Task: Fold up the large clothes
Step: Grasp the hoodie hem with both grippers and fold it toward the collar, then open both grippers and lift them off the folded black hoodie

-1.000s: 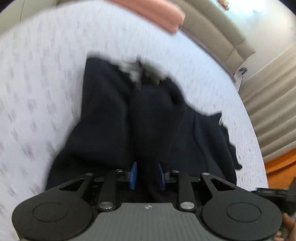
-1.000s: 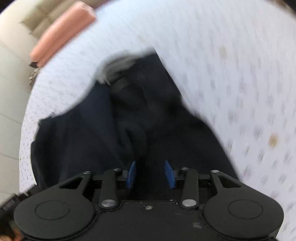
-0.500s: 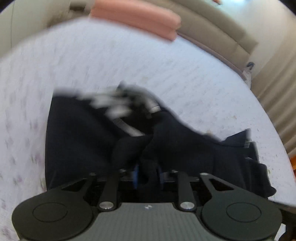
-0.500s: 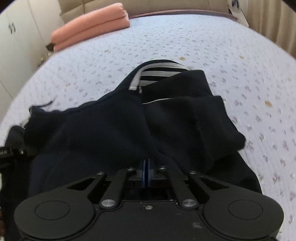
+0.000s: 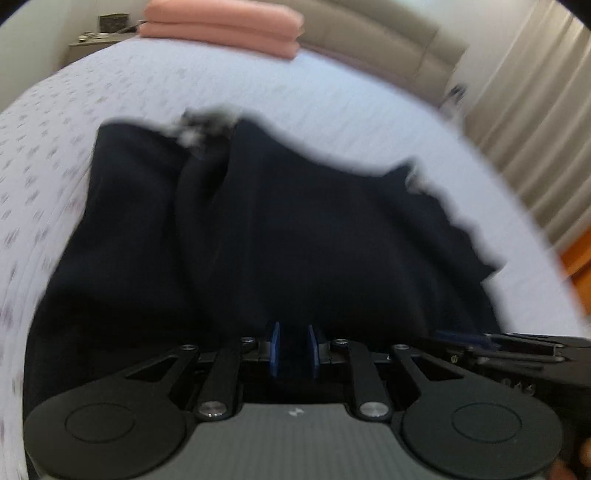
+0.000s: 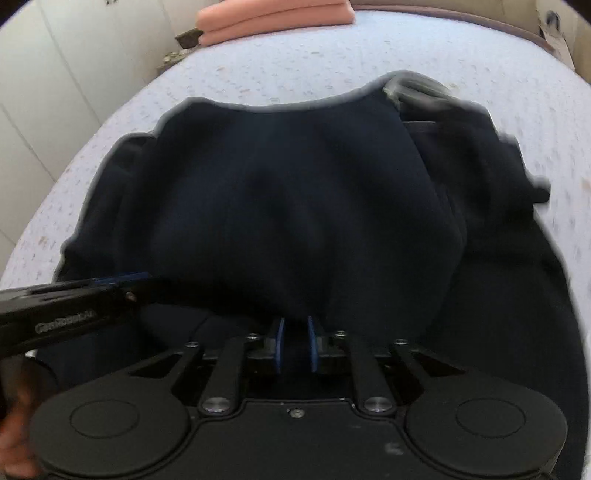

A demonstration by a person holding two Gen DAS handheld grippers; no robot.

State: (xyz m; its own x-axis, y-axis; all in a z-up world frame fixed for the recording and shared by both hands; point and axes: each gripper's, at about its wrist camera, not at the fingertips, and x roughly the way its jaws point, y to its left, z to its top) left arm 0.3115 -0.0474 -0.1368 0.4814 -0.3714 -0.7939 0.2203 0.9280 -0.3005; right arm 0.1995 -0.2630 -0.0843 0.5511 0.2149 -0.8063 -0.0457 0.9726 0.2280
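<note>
We see a dark navy garment [image 5: 295, 229] spread in loose folds over the bed [image 5: 110, 96], filling the middle of both wrist views; its edges are motion-blurred. In the left wrist view the left gripper [image 5: 292, 349] sits at lower centre, its blue pads [image 5: 274, 347] a narrow gap apart and closing, with dark fabric between them; we read it as clamped on the garment. The right gripper enters that view at the lower right edge. In the right wrist view the right gripper [image 6: 294, 345] is also at lower centre, blue pads [image 6: 279, 345] a narrow gap apart and opening, a fold of the garment [image 6: 314, 206] bunched between them and, as far as we can tell, still pinched. The left gripper [image 6: 74, 299] crosses the lower left of that frame. A pale striped patch [image 6: 413, 88] shows at the garment's far edge, upper right. Folded pink cloth [image 5: 221, 22] lies at the far end of the bed, top of frame. Curtains [image 5: 535, 110] hang at upper right of the left view.
</note>
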